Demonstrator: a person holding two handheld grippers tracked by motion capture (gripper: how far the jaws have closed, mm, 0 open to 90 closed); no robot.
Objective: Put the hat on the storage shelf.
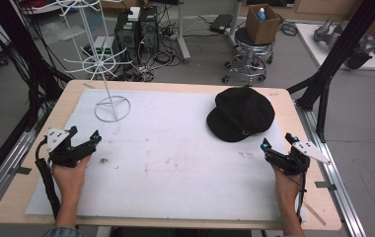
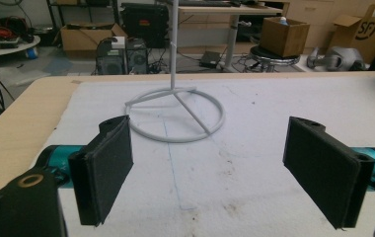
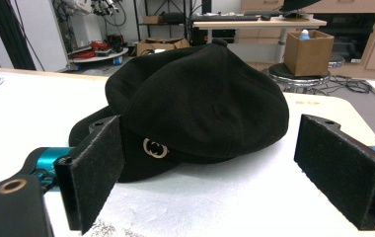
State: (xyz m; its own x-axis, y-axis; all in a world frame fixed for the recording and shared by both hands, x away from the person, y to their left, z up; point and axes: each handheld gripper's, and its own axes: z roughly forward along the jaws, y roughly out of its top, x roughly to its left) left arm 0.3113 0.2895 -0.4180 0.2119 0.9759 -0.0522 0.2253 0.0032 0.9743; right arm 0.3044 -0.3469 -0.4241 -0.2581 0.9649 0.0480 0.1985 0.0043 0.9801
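table [image 1: 37,128] under stained white mat [image 1: 175,148]; cluttered workshop behind.

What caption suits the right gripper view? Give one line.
Open right hand-held gripper faces a black cap lying on the white mat.

Left gripper [image 1: 84,139] and right gripper [image 1: 279,141]: black frames, teal barrels, flat black padded fingers [image 2: 107,170], grey three-cornered plates with dark dots, black trailing cables; bluish sleeve cuff at 6 o'clock.

The cap [image 1: 241,113] lies on the table [image 1: 175,197], right of the wire stand [image 1: 111,106].
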